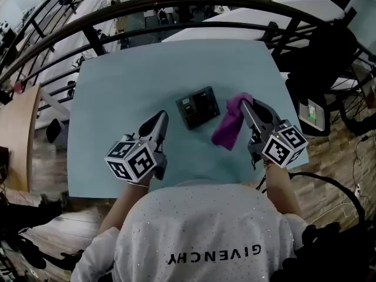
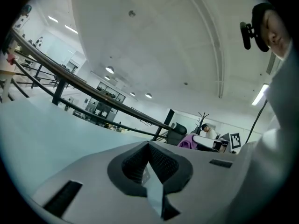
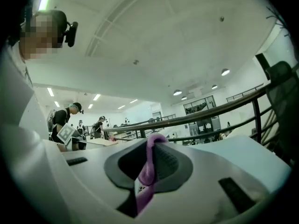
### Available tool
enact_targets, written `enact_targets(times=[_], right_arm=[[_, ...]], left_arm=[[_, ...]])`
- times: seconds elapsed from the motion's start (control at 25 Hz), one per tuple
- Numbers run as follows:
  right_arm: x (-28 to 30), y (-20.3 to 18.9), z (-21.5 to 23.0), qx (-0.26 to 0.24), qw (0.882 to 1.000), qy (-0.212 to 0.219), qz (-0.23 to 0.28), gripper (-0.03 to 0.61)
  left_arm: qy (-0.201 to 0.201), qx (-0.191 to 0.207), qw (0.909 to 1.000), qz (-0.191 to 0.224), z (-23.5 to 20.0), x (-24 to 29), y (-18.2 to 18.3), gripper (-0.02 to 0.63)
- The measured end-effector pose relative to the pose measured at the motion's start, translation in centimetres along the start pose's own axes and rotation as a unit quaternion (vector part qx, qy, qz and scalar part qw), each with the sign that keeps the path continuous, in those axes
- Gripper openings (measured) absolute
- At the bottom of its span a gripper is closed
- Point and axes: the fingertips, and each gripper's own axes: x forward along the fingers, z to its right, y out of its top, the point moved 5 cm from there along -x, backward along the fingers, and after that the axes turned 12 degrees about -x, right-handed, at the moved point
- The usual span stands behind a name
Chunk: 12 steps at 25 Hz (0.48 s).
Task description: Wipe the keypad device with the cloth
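left gripper (image 1: 160, 117): is pointing away from the person over the near left part of the light blue table (image 1: 117, 87), its jaws pressed together with nothing between them.
right gripper (image 1: 244, 103): is pointing the same way over the right part of the table, its jaws pinching the purple cloth (image 1: 229, 126).
purple cloth: is hanging down from the jaws, just beside the right edge of the keypad device (image 1: 198, 107).
keypad device: is lying flat near the middle of the table, between the two grippers.
dark railing (image 1: 176, 3): is curving beyond the far edge.
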Motion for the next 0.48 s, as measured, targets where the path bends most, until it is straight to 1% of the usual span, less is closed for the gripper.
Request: enact_targets(times=[0.16, 0.32, 0.48], right_arm=[[0.0, 0.9, -2.0, -0.042, 0.999, -0.02, -0.01, 0.028], [0.2, -0.2, -3.7, -0.059, 0.997, -0.027, -0.041, 0.028], [-0.2, -1.1, -3.8, -0.058, 0.996, -0.038, -0.062, 0.028]], left_arm=[[-0.035, 0.005, 0.9993, -0.012, 0.3, -0.7, 0.2, 0.0], [-0.032, 0.0, 0.9993, -0.019, -1.0, -1.5, 0.1, 0.0], [-0.033, -0.01, 0.9992, -0.021, -1.3, -1.6, -0.4, 0.0]])
